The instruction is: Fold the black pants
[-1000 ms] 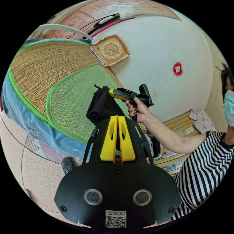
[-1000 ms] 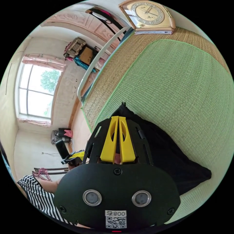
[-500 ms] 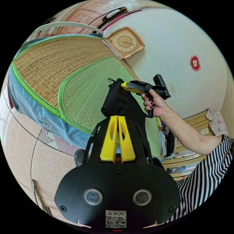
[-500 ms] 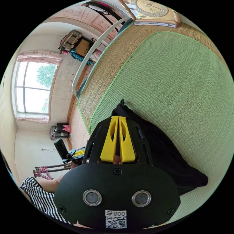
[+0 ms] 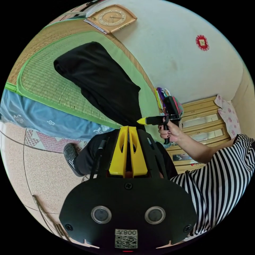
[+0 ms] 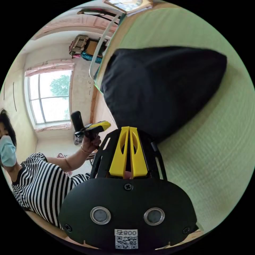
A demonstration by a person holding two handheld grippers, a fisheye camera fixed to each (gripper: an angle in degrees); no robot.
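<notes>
Left gripper (image 5: 128, 128) at lower centre of the left gripper view, yellow jaws drawn together to a thin slit, tips meeting the near end of the black pants (image 5: 101, 79); whether cloth is pinched between them cannot be told. Right gripper (image 6: 129, 128) at lower centre of the right gripper view, jaws likewise nearly closed, tips at the lower edge of the same dark cloth (image 6: 159, 87), grip also not readable. Seen from the left gripper view, right gripper (image 5: 141, 121) just right of centre, yellow tip touching the corner of the pants, held by a hand (image 5: 170, 131). Seen from the right gripper view, left gripper (image 6: 105, 124) at mid left, held by a hand (image 6: 90, 142), apart from the pants. Pants lying spread on the green mat (image 5: 42, 79), running from upper left toward centre in the left gripper view, and covering the upper middle of the right gripper view. Around: blue bedding (image 5: 32, 117) below the mat edge, a dark shoe (image 5: 70, 156) on the tiled floor at lower left, a clock (image 5: 111, 17) at top, wooden shelves (image 5: 204, 124) at right, a striped sleeve (image 5: 223, 175) at lower right; a window (image 6: 50, 98) at left of the right gripper view. Versus half a second ago: pants no longer bunched and hanging between the two grippers, now laid out flat on the mat.
</notes>
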